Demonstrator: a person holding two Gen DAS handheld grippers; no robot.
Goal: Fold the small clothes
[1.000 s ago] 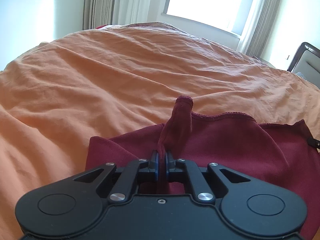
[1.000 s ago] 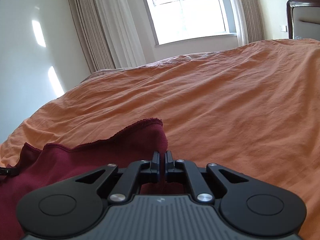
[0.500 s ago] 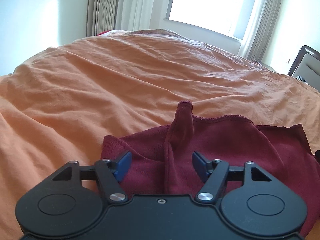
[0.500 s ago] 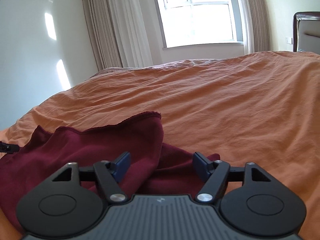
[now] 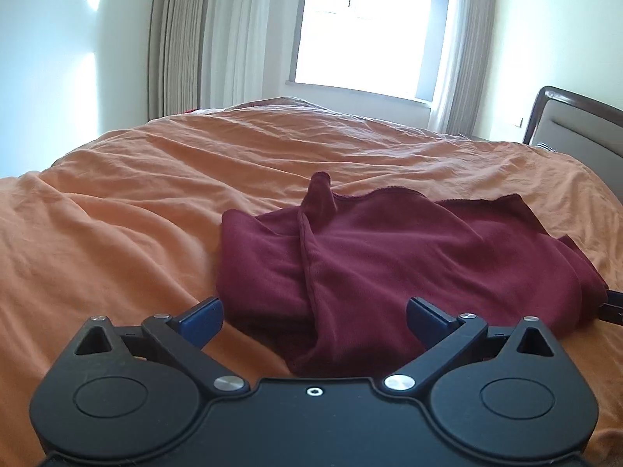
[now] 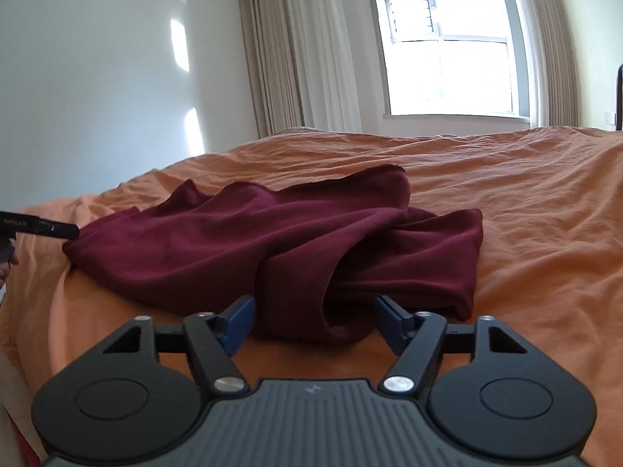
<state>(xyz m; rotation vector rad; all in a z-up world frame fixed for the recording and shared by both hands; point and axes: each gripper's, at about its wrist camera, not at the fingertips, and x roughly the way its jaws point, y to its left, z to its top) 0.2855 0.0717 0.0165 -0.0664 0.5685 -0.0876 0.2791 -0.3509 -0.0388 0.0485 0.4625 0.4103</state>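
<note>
A dark red garment point(image 5: 389, 249) lies rumpled on the orange bedspread point(image 5: 128, 202), near the close edge of the bed. One hemmed corner stands up in a small peak at its far side, and a stitched seam runs from that peak toward the near edge. In the right wrist view the same garment point(image 6: 272, 241) shows a rolled fold opening toward the camera.

The left gripper point(image 5: 314, 317) has just been opening; its blue pads stand wide apart, clear of the cloth, with the garment's near fold lying between them. The right gripper point(image 6: 314, 321) has just been closing a little, yet its pads are apart too and do not press the fold between them. At the far left of the right wrist view the left gripper's black tip point(image 6: 46, 227) sits just beside the garment's left corner.

Beyond the bed are pale curtains point(image 6: 303, 62), a bright window point(image 6: 447, 50), and a dark headboard point(image 5: 576, 132) at the right.
</note>
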